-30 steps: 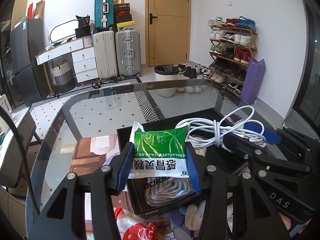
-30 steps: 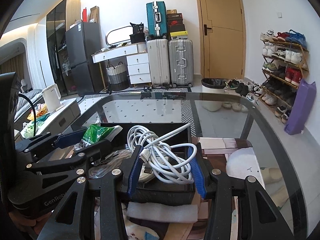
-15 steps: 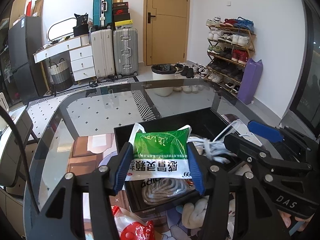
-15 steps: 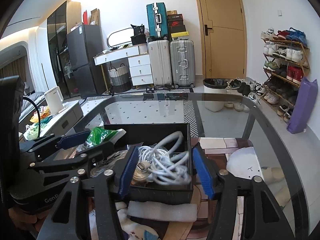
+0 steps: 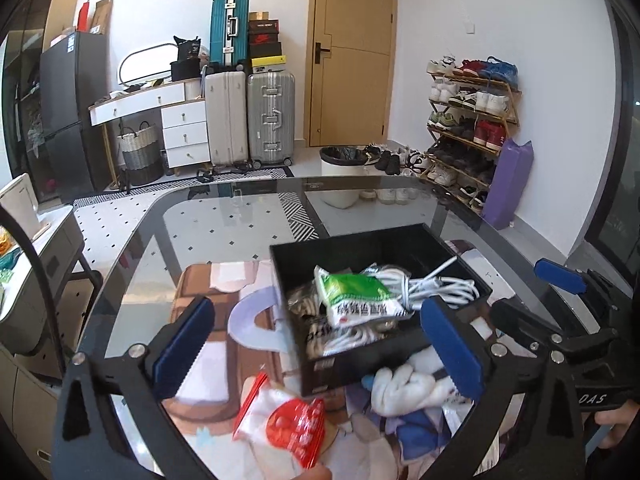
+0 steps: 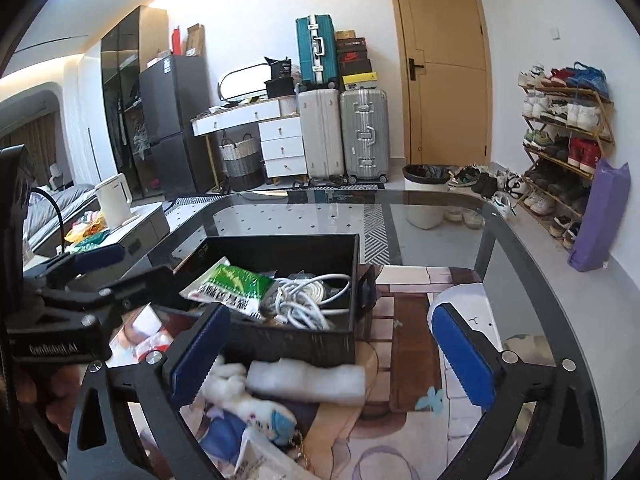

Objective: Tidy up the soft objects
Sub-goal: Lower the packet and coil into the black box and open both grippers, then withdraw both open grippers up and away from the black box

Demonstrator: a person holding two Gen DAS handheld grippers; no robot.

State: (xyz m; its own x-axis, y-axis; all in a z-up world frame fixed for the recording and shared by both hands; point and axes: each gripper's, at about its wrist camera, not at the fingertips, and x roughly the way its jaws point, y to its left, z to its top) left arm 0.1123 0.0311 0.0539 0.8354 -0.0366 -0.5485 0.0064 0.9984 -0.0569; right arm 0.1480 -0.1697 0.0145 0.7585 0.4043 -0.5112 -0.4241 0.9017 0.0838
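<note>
Now both claws gape wide and empty: left gripper (image 5: 320, 344), right gripper (image 6: 332, 352). Green packet (image 5: 356, 294) and cable (image 6: 308, 296) lie in the box (image 6: 288, 342). Next, probably the red pouch (image 5: 288, 426): light, crinkly, slippery; pinch its edge.

Far ahead of the claws stand two upright suitcases (image 5: 250, 116), a wooden door (image 5: 352, 52) and, off right, a shoe rack (image 5: 472, 120).
</note>
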